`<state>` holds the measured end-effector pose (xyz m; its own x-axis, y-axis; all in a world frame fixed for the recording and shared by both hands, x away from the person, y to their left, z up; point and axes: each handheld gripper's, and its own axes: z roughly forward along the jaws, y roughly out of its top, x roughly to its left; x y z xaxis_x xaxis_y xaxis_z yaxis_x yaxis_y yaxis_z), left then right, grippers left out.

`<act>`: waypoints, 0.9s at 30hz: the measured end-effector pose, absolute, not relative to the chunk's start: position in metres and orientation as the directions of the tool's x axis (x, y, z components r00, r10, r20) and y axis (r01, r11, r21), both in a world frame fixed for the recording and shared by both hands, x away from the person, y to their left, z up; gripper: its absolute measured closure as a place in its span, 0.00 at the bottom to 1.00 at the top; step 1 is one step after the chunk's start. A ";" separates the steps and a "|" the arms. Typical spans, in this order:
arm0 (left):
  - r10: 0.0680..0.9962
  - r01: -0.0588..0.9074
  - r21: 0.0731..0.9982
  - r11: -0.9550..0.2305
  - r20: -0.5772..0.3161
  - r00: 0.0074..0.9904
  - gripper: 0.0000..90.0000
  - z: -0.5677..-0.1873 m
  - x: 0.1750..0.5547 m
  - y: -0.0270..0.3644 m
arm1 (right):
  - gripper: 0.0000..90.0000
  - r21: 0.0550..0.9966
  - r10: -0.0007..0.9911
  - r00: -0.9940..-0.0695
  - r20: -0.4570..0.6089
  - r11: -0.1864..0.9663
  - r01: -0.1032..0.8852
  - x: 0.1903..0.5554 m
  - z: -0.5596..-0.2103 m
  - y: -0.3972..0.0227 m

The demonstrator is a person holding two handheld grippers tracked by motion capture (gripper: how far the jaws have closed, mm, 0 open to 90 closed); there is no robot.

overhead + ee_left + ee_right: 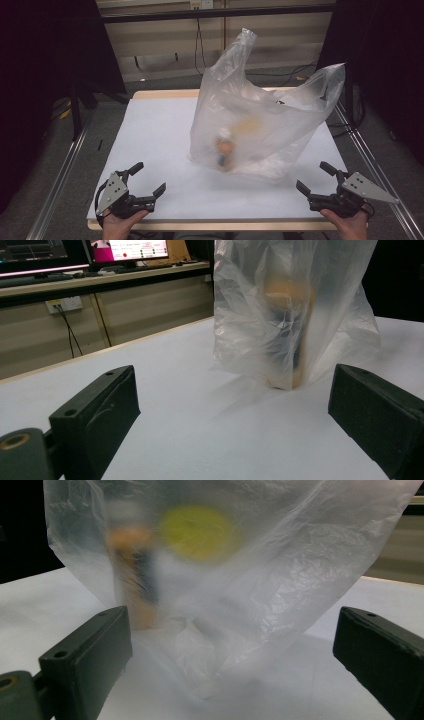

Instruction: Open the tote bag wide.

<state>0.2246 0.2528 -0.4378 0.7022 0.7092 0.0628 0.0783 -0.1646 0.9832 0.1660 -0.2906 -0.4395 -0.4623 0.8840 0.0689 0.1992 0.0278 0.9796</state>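
— Where's the plastic bag (260,120)?

— Upright mid-worktop (150,135), ahead of both tongs and between them, touching neither.

— And the tongs?

— Left tongs (149,179) and right tongs (312,177) rest at the near edge, well apart, jaws spread wide, nothing between them.

— What's inside?

— An orange bottle (131,575), probably, and something yellow (199,532); the film blurs both.

A plastic bag (260,120) stood upright on the table (150,130), right of its middle, with a bottle (224,149) standing inside at the bag's near left. The left gripper (149,179) sat at the table's near left corner, the right gripper (312,179) at the near right, both well apart from the bag
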 end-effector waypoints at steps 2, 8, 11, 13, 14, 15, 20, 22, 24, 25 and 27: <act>0.709 0.083 0.981 -0.177 0.068 0.702 0.07 -0.438 0.225 0.254 | 0.03 0.979 0.883 -0.464 0.070 0.028 0.202 0.167 -0.440 -0.290; 0.707 0.101 0.980 -0.171 0.051 0.705 0.07 -0.439 0.226 0.254 | 0.04 0.978 0.879 -0.471 0.070 0.034 0.208 0.167 -0.440 -0.290; 0.705 0.113 0.978 -0.177 0.046 0.708 0.09 -0.438 0.226 0.250 | 0.10 0.977 0.877 -0.473 0.083 0.023 0.214 0.169 -0.440 -0.290; 0.695 0.122 0.978 -0.167 0.029 0.718 0.12 -0.438 0.227 0.248 | 0.12 0.974 0.876 -0.474 0.092 0.019 0.224 0.170 -0.440 -0.290; 0.691 0.128 0.977 -0.172 0.027 0.723 0.12 -0.438 0.228 0.248 | 0.12 0.974 0.876 -0.474 0.092 0.019 0.224 0.170 -0.440 -0.290; 0.687 0.132 0.974 -0.184 0.032 0.726 0.16 -0.438 0.229 0.248 | 0.17 0.972 0.870 -0.483 0.096 0.024 0.235 0.171 -0.441 -0.290; 0.674 0.163 0.970 -0.181 0.002 0.738 0.30 -0.438 0.230 0.247 | 0.25 0.960 0.881 -0.464 0.090 0.047 0.276 0.175 -0.443 -0.286; 0.673 0.162 0.969 -0.186 0.005 0.740 0.37 -0.438 0.230 0.247 | 0.32 0.960 0.877 -0.471 0.095 0.045 0.277 0.175 -0.443 -0.285; 0.664 0.172 0.968 -0.185 -0.005 0.748 0.41 -0.438 0.229 0.245 | 0.37 0.960 0.869 -0.485 0.098 0.045 0.275 0.176 -0.441 -0.284; 0.662 0.171 0.968 -0.184 -0.007 0.750 0.44 -0.438 0.228 0.244 | 0.42 0.960 0.866 -0.488 0.105 0.041 0.278 0.176 -0.441 -0.283; 0.653 0.155 0.969 -0.194 0.010 0.758 0.51 -0.436 0.227 0.244 | 0.48 0.959 0.856 -0.503 0.117 0.034 0.281 0.178 -0.439 -0.283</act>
<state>0.2270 0.2437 -0.4362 0.7577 0.6526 0.0097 0.1549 -0.1943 0.9686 0.1777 -0.2827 -0.4394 -0.5034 0.8561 0.1170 0.2810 0.0342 0.9591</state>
